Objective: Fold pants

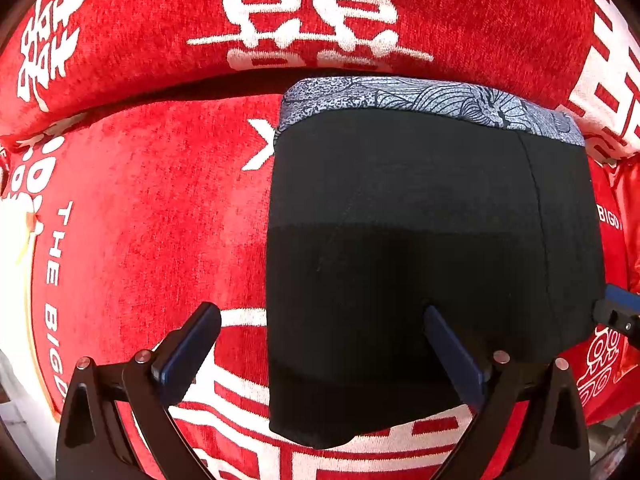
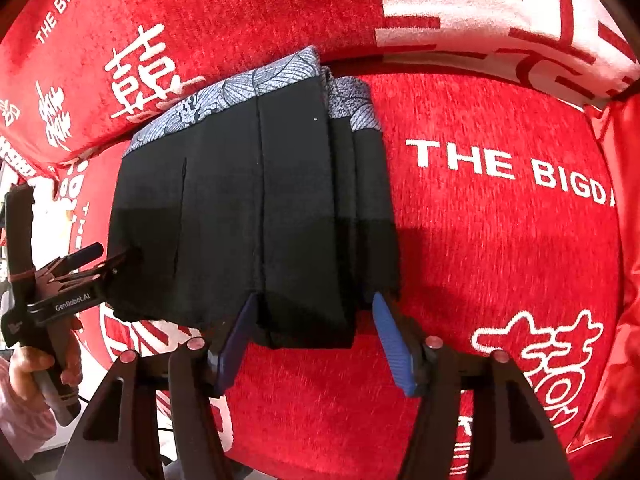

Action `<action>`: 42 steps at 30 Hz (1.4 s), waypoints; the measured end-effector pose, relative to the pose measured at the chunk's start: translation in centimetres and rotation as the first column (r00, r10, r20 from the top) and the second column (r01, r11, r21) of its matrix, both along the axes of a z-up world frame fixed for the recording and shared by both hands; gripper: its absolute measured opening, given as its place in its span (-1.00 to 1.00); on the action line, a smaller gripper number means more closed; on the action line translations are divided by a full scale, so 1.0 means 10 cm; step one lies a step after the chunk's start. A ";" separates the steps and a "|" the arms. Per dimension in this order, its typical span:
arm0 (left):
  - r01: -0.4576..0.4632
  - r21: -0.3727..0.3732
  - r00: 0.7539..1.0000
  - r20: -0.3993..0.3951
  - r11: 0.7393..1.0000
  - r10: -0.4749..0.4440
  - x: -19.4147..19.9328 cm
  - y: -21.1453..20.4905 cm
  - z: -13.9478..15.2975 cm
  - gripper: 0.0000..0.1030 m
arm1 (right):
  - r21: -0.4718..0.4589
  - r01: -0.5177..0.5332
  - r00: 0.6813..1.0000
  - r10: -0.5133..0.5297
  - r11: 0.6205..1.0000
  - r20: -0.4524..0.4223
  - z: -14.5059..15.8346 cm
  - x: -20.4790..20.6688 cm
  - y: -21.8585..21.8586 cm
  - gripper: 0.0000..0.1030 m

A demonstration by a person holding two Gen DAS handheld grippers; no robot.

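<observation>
Both tongs spread, nothing pinched. Left tongs (image 1: 320, 354) hang straight down over the near left part of the pants (image 1: 432, 264): one finger over black cloth, the other over bare red cover, neither pressing that I can see. Right tongs (image 2: 316, 340) straddle the near edge of the folded stack, blue pads either side of the layers but apart from them.

Pants sit folded into a compact black rectangle on the red cushion (image 2: 500, 240), patterned grey waistband (image 1: 432, 98) at the far edge, up against the back cushion (image 1: 140, 36). Right wrist view shows several layers stacked at the right side, seams running front to back.

Handling, my read: light, soft knit, no stiffness, so layers will slide and sag if lifted by one corner. Grab through all layers at the near hem, or at the thicker elastic waistband, which should hold shape better. Cushion cover is fuzzy chenille with white woven lettering; likely grippy, so dragging would bunch the fold. Lift, don't slide.
</observation>
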State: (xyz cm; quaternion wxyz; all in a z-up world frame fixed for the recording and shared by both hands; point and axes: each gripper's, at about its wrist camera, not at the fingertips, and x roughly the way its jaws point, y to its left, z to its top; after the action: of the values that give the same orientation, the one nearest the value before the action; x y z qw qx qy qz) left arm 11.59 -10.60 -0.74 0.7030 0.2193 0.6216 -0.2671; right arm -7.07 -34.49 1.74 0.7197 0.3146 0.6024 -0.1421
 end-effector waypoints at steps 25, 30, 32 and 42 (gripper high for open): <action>0.005 -0.009 1.000 -0.016 1.000 -0.005 0.01 -0.05 -0.01 0.98 | 0.008 -0.008 1.000 0.008 1.000 0.013 -0.05 0.06 -0.07 0.28; 0.017 -0.014 1.000 -0.019 1.000 -0.018 0.04 -0.07 0.03 0.98 | -0.008 -0.012 1.000 0.013 1.000 0.025 0.03 0.08 -0.22 0.28; 0.020 -0.030 1.000 -0.019 0.999 -0.021 0.08 -0.07 0.09 0.98 | 0.003 0.002 0.999 -0.002 1.000 0.045 0.07 0.08 -0.36 0.28; -0.038 -0.157 0.994 -0.111 0.987 0.021 0.49 0.04 0.19 0.98 | 0.240 0.019 0.992 -0.047 0.971 0.113 -0.12 0.07 -0.68 0.45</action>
State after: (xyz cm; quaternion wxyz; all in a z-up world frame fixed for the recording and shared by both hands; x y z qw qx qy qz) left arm 16.52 -10.16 1.15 0.6872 0.1382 0.6389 -0.3168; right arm -6.36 -41.28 0.54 0.7085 0.4167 0.5662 -0.0619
